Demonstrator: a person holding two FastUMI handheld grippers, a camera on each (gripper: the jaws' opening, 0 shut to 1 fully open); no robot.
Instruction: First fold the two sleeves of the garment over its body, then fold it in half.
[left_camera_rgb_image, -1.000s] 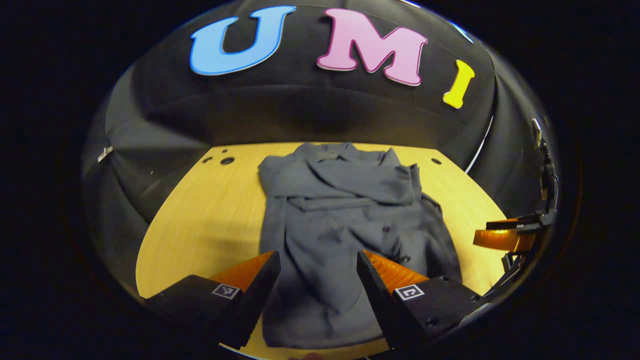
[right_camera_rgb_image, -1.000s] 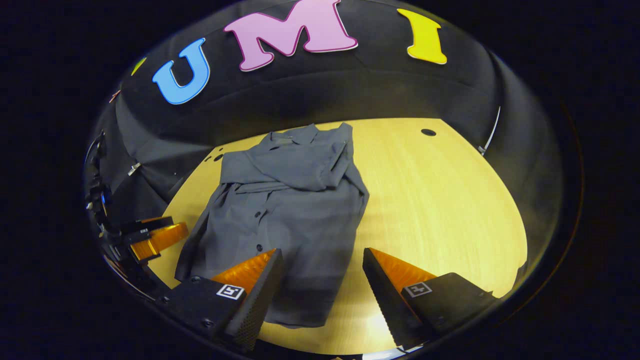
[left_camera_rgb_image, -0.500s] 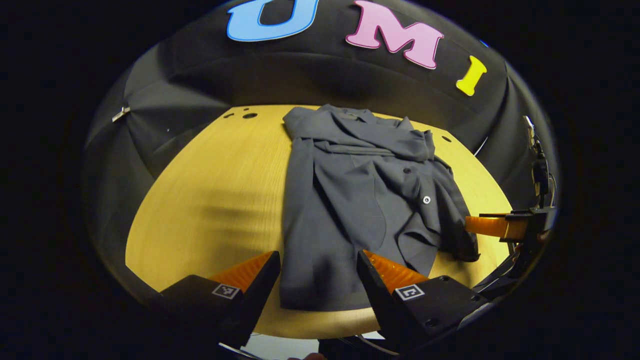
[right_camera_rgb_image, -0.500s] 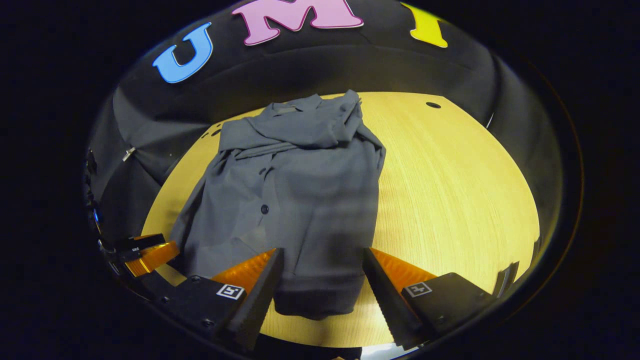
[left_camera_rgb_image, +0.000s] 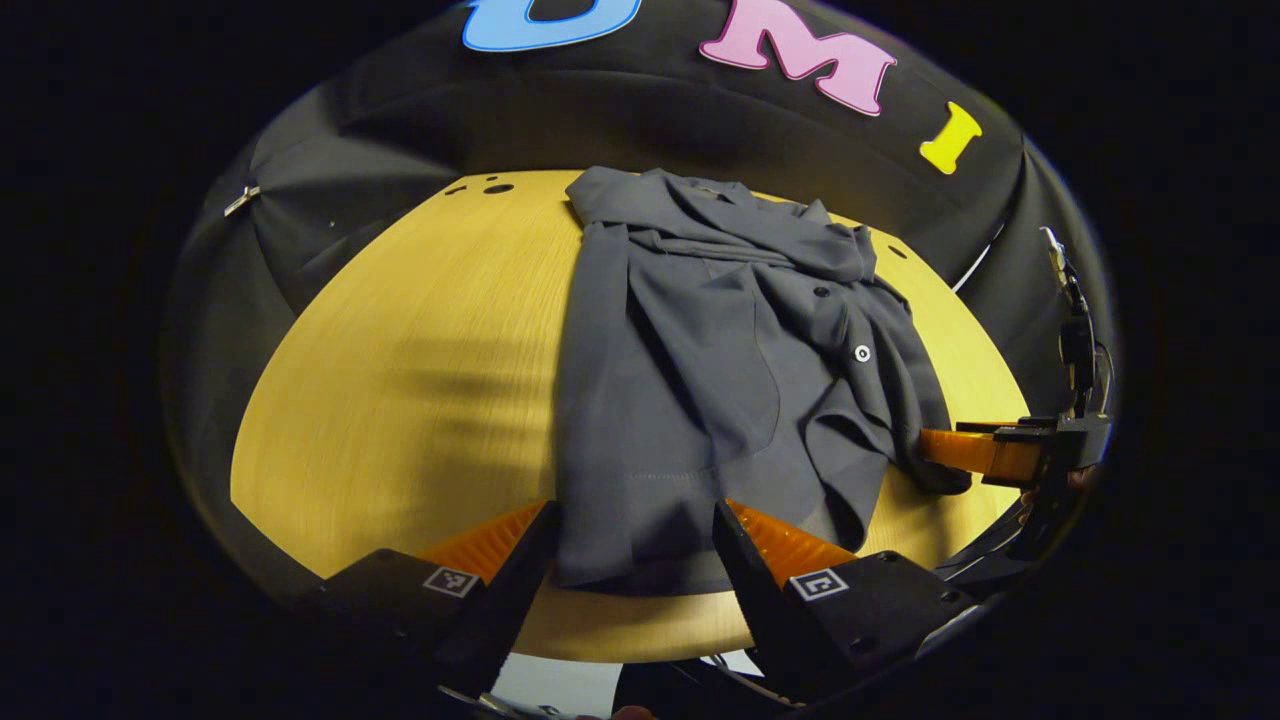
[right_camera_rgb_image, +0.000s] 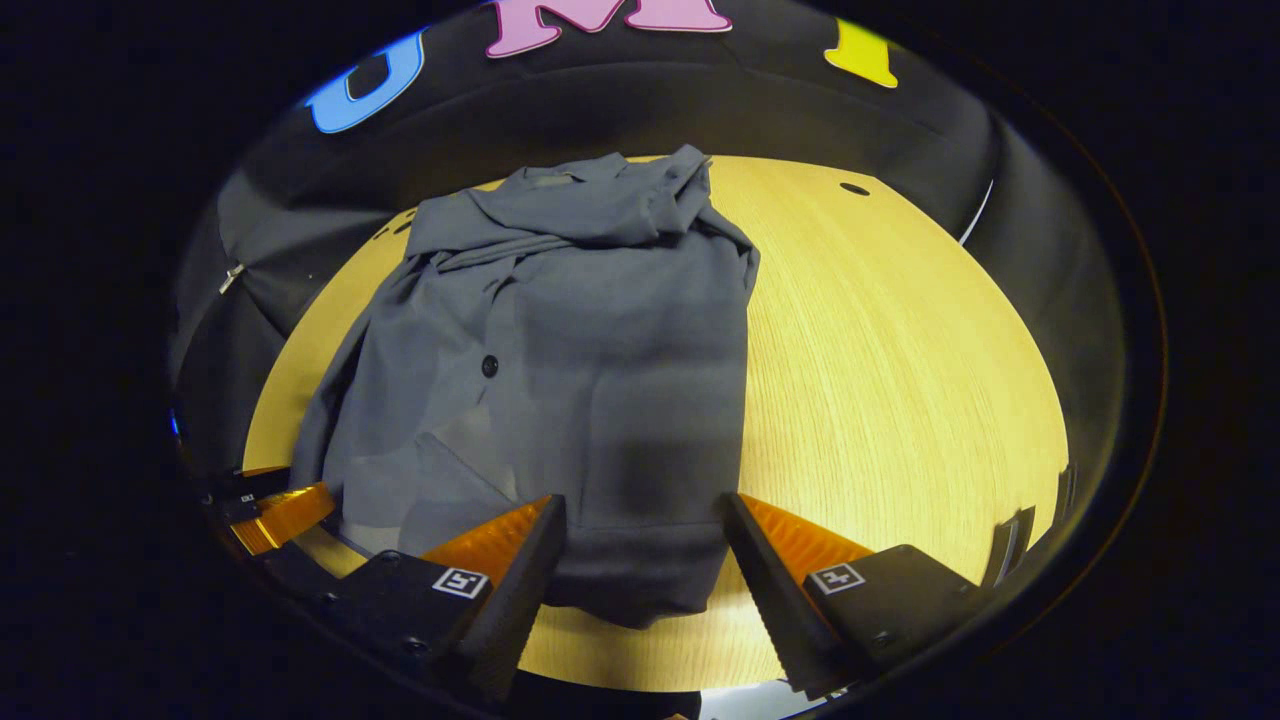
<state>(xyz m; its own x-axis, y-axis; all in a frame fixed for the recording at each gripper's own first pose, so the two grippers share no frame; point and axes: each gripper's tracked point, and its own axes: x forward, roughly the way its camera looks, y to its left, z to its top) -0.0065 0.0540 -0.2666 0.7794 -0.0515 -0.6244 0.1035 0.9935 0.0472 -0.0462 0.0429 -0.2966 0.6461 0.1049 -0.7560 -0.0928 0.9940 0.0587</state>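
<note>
Grey shirt lies flat on yellow wood bench, sleeves folded in, black cloth wall behind. Left tool & right tool both apart, over the hem, gripping nothing.

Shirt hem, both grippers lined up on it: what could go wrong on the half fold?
1. The shirt lies bunched along the button side, so the left gripper may pinch only some of the layers and leave the rest behind.
2. The folded sleeves sit loose near the collar; lifting the hem could drag them open.
3. The hem lies near the table edge, so the open right gripper could catch it.
</note>
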